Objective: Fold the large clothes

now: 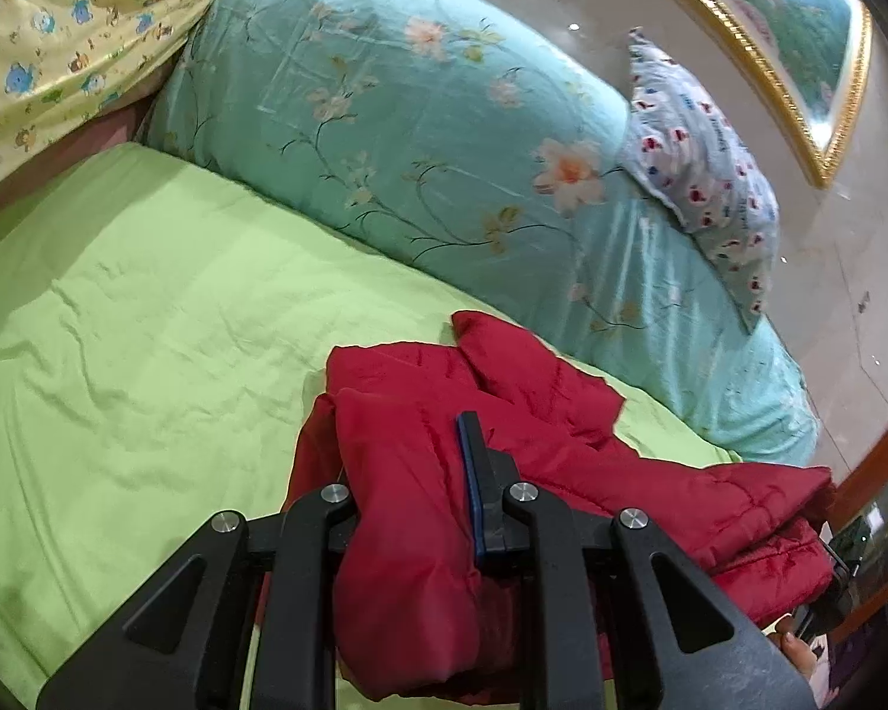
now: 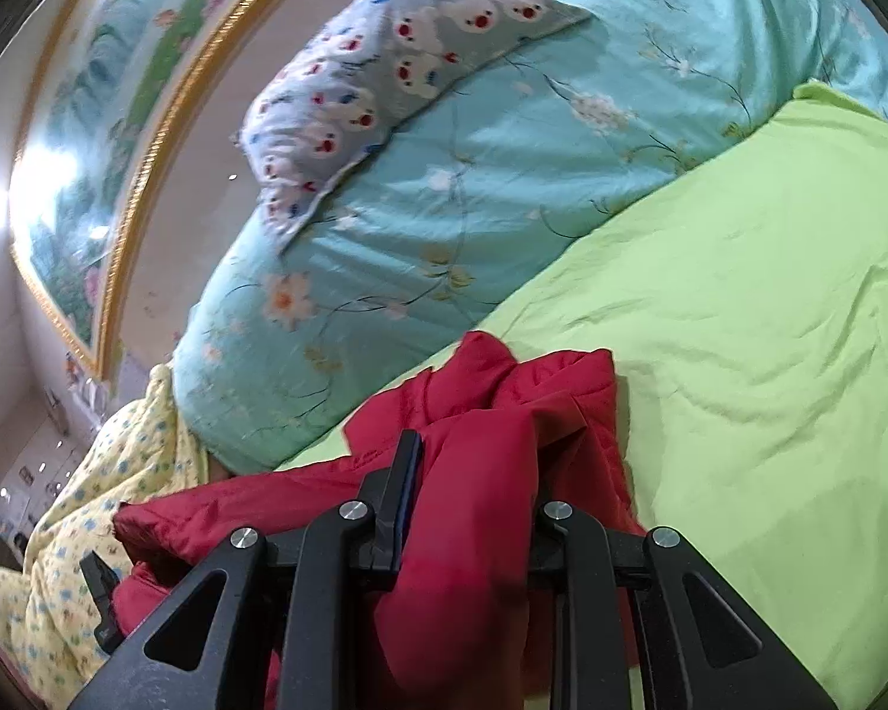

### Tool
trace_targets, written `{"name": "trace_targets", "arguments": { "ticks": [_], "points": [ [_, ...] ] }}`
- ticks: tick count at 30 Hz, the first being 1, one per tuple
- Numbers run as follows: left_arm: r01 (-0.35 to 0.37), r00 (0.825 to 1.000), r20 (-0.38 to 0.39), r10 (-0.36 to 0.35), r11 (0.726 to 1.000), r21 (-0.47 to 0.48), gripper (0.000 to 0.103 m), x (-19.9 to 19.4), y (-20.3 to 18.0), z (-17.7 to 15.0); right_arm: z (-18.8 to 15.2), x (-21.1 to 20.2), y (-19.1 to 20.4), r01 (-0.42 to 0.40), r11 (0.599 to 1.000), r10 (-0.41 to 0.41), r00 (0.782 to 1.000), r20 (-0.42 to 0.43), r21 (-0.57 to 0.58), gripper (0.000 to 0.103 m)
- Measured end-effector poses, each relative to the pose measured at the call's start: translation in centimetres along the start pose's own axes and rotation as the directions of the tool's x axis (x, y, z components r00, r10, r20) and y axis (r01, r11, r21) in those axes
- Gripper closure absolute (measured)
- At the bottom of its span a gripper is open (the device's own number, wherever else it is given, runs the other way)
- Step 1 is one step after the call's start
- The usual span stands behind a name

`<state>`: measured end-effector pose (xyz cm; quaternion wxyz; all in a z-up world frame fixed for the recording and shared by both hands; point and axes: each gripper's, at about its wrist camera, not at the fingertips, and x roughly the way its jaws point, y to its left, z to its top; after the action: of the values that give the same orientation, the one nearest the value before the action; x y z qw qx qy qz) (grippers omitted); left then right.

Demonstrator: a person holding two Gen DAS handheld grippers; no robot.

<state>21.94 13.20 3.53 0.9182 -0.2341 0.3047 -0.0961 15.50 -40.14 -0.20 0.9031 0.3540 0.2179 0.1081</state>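
Observation:
A red quilted jacket [image 1: 562, 414] lies bunched on the lime green bed sheet [image 1: 148, 325]. My left gripper [image 1: 408, 444] is shut on a thick fold of the jacket; one finger [image 1: 473, 473] shows and the other is buried under cloth. In the right wrist view the same red jacket [image 2: 503, 414] is bunched on the green sheet [image 2: 740, 355]. My right gripper [image 2: 473, 461] is shut on another fold of it, with one finger [image 2: 402, 485] showing and the other hidden by cloth. Part of the other gripper shows at the lower left [image 2: 103, 597].
A turquoise floral duvet [image 1: 414, 148] is piled along the far side of the bed, with a small patterned pillow [image 1: 698, 177] on it. A yellow printed blanket [image 1: 59, 29] lies at one end. A gold-framed picture [image 1: 799, 29] hangs on the wall.

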Motion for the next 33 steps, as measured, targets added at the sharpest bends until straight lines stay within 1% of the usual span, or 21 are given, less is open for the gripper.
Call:
{"name": "trace_targets", "arguments": {
  "ticks": [3,7,11,13,16,22,28,33],
  "points": [
    [-0.015,1.0,-0.021,0.015,1.0,-0.011,0.086,1.9,0.4,0.6,0.7,1.8,-0.4,0.026,1.0,-0.026,0.999,-0.019,0.009,0.08],
    [-0.066,0.997,-0.038,0.067,0.998,0.015,0.086,4.8,0.3,1.0,1.3,4.6,-0.9,0.082,0.997,-0.082,0.996,-0.035,0.004,0.08],
    [-0.1,0.992,-0.072,0.101,0.995,0.025,0.086,8.3,0.8,1.4,1.4,7.8,-2.4,0.14,0.99,-0.139,0.988,-0.059,0.014,0.08],
    [-0.112,0.989,-0.098,0.113,0.993,0.024,0.086,10.2,1.2,1.5,1.3,9.1,-3.2,0.16,0.987,-0.158,0.985,-0.067,0.023,0.079],
    [-0.121,0.985,-0.115,0.125,0.992,0.044,0.085,12.5,1.4,1.7,1.1,10.9,-4.4,0.183,0.983,-0.18,0.981,-0.074,0.034,0.079],
    [-0.145,0.981,-0.12,0.155,0.985,0.092,0.083,15.4,1.0,2.0,1.0,12.8,-5.6,0.212,0.977,-0.21,0.976,-0.066,0.03,0.078],
    [-0.137,0.978,-0.149,0.145,0.988,0.067,0.082,18.0,2.0,2.2,1.2,14.5,-6.3,0.228,0.973,-0.225,0.971,-0.077,0.034,0.077],
    [-0.156,0.974,-0.151,0.169,0.983,0.097,0.082,18.9,1.6,2.4,1.1,15.6,-6.9,0.236,0.971,-0.231,0.97,-0.081,0.05,0.077]
  ]
}}
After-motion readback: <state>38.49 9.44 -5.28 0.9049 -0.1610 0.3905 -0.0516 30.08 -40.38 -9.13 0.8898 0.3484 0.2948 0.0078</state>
